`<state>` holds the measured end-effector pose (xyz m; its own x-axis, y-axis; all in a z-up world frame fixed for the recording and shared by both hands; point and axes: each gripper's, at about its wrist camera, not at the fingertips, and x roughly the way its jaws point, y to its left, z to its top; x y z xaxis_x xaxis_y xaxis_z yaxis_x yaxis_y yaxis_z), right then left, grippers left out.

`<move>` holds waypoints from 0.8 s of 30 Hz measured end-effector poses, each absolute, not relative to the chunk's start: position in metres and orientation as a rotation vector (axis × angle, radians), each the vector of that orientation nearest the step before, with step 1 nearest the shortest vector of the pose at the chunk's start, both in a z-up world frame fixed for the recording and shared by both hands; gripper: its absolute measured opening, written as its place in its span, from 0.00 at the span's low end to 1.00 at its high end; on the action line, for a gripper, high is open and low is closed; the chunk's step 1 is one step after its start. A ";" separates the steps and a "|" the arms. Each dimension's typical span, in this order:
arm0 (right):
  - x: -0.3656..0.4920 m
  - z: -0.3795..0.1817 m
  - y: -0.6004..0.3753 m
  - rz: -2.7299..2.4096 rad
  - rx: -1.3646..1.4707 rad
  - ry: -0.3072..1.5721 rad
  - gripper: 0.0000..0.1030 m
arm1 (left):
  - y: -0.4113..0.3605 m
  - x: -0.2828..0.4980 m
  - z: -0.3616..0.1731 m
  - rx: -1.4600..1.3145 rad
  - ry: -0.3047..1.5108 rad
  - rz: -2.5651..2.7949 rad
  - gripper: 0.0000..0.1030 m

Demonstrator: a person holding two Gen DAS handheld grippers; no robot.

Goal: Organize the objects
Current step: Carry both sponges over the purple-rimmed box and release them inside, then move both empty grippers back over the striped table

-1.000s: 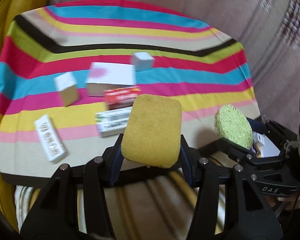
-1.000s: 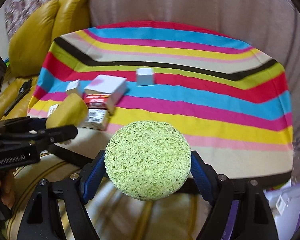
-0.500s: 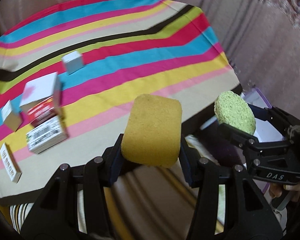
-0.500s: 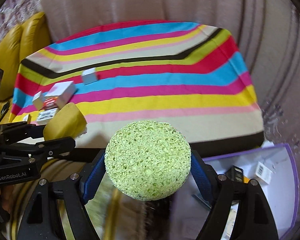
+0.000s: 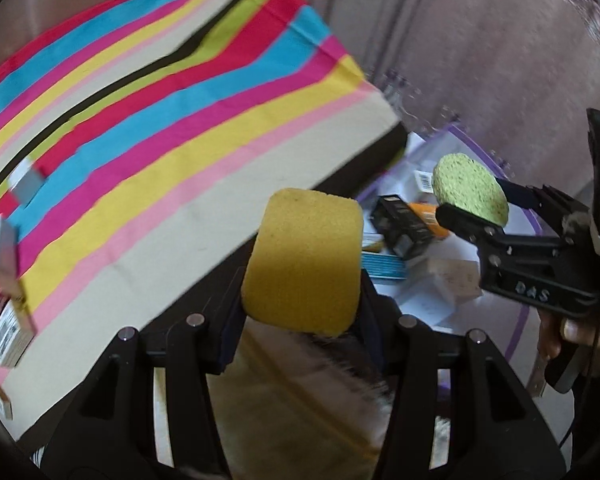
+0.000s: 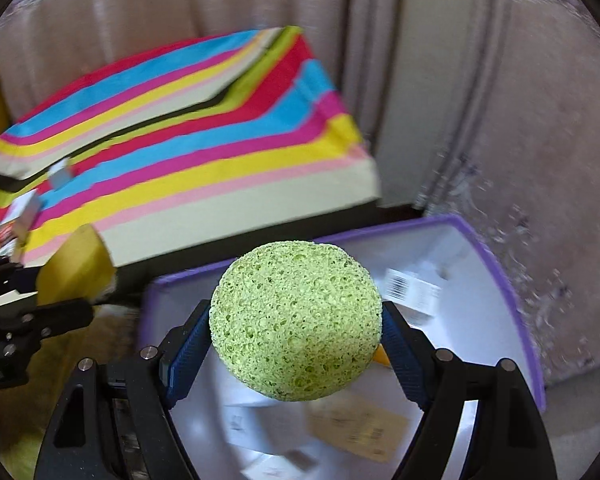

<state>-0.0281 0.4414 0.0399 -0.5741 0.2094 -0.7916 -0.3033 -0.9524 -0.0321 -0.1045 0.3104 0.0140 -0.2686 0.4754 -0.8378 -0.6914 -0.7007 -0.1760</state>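
Note:
My left gripper (image 5: 300, 276) is shut on a yellow rectangular sponge (image 5: 302, 260), held in the air off the table's right end. My right gripper (image 6: 296, 336) is shut on a round green sponge (image 6: 296, 320), which hangs over the purple-rimmed white bin (image 6: 496, 256). In the left wrist view the green sponge (image 5: 470, 190) and the right gripper (image 5: 476, 204) sit at the right, above the bin (image 5: 516, 332). In the right wrist view the yellow sponge (image 6: 76, 268) and the left gripper (image 6: 72, 288) appear at the left edge.
The striped table (image 5: 148, 128) lies to the left with several small boxes (image 5: 8, 320) near its far-left side. The bin holds boxes and packets, among them a black box (image 5: 400, 224). Pinkish curtains (image 6: 480, 80) hang behind. A hand (image 5: 572, 340) grips the right gripper's handle.
Both grippers have swung to the right, away from the table and toward the bin, each keeping its sponge. The bin has come into view and the boxes have slid to the left edge.

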 end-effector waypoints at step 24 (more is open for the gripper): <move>-0.026 0.039 0.448 2.524 -1.299 0.199 0.84 | 0.313 -0.093 0.014 -1.262 0.275 1.988 0.79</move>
